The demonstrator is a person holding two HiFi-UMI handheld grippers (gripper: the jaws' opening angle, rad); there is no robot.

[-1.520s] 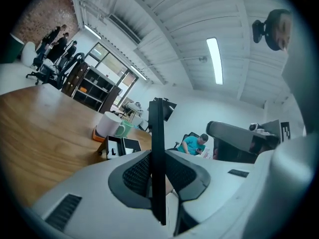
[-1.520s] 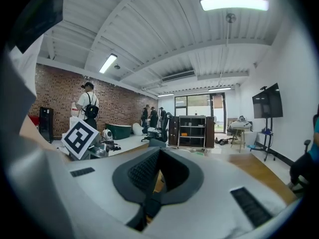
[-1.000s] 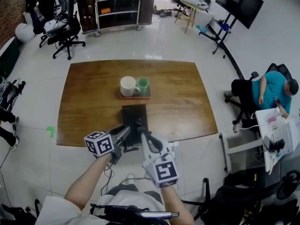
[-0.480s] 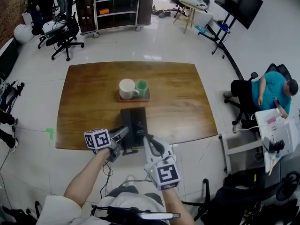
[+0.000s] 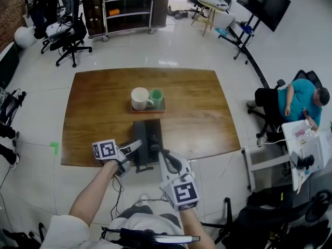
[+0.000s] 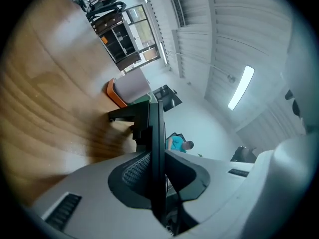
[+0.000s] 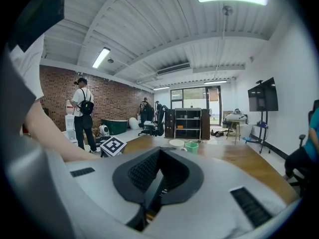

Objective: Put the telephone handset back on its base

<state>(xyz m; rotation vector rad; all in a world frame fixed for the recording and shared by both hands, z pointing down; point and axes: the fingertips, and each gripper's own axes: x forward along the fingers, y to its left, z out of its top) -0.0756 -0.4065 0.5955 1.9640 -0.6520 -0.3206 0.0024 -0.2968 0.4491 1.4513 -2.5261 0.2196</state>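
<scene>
The black telephone base (image 5: 151,134) lies on the wooden table (image 5: 202,113) near its front edge. Its black handset (image 5: 138,152) runs along the base's left side. In the head view my left gripper (image 5: 133,148) reaches in from the left onto that handset. In the left gripper view a thin black edge of the handset (image 6: 155,128) stands between the jaws, and both pads press on it. My right gripper (image 5: 166,157) hovers just off the table's front edge, right of the phone. Its jaws (image 7: 158,156) are shut with nothing between them.
Beyond the phone, an orange-brown tray (image 5: 148,109) holds a white mug (image 5: 139,97) and a green cup (image 5: 157,95). A person (image 5: 298,100) sits at a desk to the right. Shelves (image 5: 129,7), office chairs and a TV stand (image 5: 262,4) fill the back.
My left gripper has drifted slightly left and toward the table's front edge, still closed on the black handset. The right gripper has barely moved.
</scene>
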